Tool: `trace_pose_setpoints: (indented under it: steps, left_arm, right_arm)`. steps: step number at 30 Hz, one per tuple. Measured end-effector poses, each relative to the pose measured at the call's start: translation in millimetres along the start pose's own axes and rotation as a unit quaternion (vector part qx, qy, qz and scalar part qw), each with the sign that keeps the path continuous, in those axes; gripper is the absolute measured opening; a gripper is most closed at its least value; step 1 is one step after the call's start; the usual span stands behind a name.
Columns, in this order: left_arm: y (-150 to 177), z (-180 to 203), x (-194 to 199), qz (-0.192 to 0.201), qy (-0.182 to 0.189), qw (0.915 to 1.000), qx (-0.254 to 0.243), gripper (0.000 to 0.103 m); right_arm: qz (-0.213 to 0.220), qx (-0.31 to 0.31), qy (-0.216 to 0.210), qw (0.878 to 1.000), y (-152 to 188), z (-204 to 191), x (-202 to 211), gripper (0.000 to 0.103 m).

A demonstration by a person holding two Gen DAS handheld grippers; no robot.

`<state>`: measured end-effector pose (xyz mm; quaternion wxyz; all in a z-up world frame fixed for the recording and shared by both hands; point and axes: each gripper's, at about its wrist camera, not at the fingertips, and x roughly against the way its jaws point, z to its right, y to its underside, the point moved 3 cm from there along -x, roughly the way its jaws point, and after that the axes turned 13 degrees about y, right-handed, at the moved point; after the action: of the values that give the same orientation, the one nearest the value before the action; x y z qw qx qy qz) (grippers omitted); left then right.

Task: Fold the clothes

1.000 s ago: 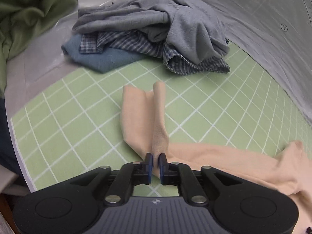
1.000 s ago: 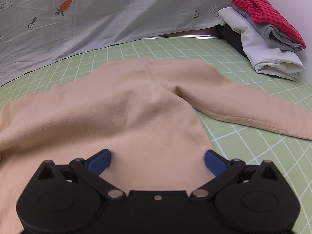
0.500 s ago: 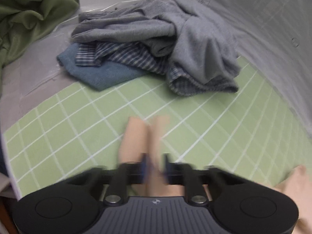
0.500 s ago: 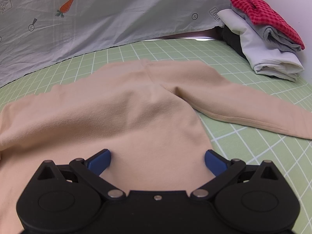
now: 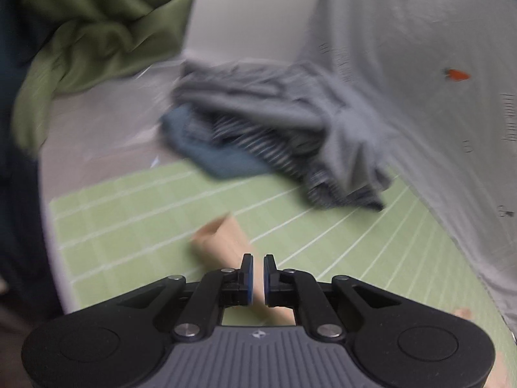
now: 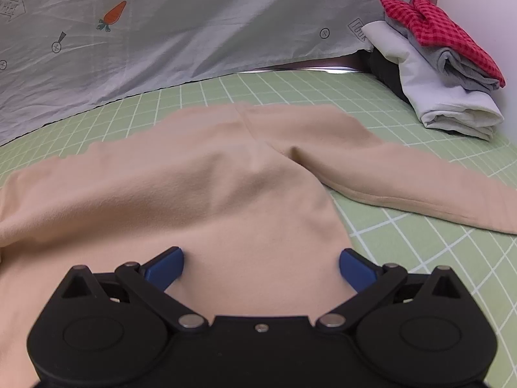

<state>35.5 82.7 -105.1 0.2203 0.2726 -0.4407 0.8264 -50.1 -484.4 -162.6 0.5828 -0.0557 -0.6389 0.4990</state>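
Observation:
A peach long-sleeved top [image 6: 206,187] lies spread on the green grid mat [image 6: 420,252]. My right gripper [image 6: 261,262] is open, its blue fingers wide apart over the top's body, holding nothing. One sleeve [image 6: 420,190] stretches to the right. My left gripper [image 5: 257,268] is shut on the other peach sleeve [image 5: 223,239] and holds it lifted above the mat [image 5: 135,226]; the cuff end sticks out ahead of the jaws. The left wrist view is blurred.
A heap of unfolded grey, checked and blue clothes [image 5: 274,135] lies beyond the left gripper. Green fabric [image 5: 90,38] hangs at far left. A folded stack with a red checked item [image 6: 436,64] sits at the right. A grey printed sheet [image 6: 194,26] forms the backdrop.
My left gripper has lifted and pulled the sleeve up off the mat, tilting toward the clothes heap. The right gripper has stayed open in place over the top.

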Motion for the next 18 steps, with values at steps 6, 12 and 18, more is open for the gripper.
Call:
trace_pose_setpoints:
  steps: [6,12,18]
  left_arm:
    - [24.5,-26.8,12.2,-0.036,-0.034,0.9985,0.023,0.018]
    - [34.9,-26.0,14.2,-0.063,-0.048,0.9968,0.011,0.035]
    - [30.0,-21.0,5.4,-0.078,-0.045,0.9959,-0.008,0.046]
  right_arm:
    - [0.001,0.003,-0.002,1.000,0.7,-0.1,-0.5,0.103]
    - [-0.006,0.004,-0.001,1.000,-0.5,-0.9,-0.9,0.103]
    - [-0.050,0.022,-0.001,0.999,-12.5,-3.6,-3.7,0.103]
